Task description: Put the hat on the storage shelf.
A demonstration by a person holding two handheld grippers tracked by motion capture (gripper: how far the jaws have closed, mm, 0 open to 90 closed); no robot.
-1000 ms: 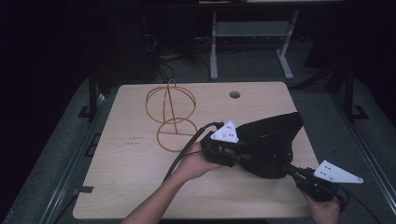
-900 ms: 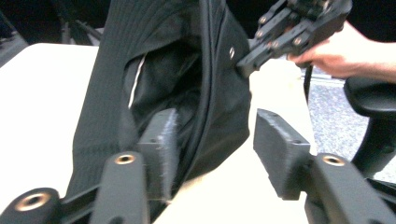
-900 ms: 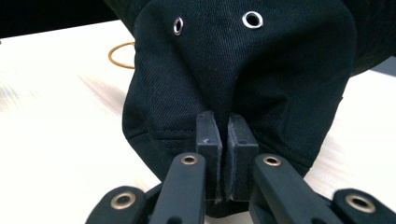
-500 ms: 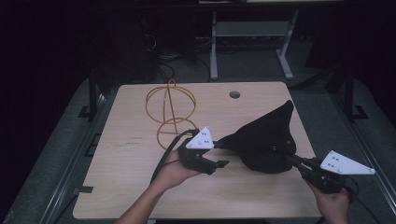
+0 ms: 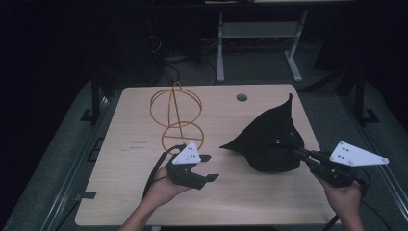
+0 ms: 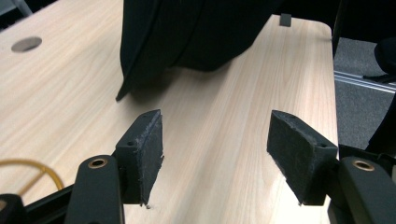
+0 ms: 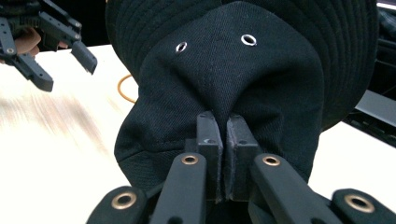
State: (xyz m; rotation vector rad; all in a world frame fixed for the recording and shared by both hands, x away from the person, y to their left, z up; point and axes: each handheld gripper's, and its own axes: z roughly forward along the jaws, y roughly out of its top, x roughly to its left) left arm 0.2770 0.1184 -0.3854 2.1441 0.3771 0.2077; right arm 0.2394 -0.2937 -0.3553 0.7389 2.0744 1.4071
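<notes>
Right hand-held gripper (image 5: pixel 294 150) pinching crown fabric of black hat (image 5: pixel 269 142), hat over right side of counter (image 5: pixel 125 192). Left hand-held gripper (image 5: pixel 208 167) just been opening, jaws spread, nothing between, near hat brim. Gold wire stand (image 5: pixel 176 115) behind it.

Dim lab, bare worktable (image 5: pixel 144 192), floor cables (image 5: pixel 192 53)

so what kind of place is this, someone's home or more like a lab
Probably a lab or workshop set up for recording: a bare wooden table with a cable hole, a metal stand on grey carpet behind, and dark surroundings.
</notes>
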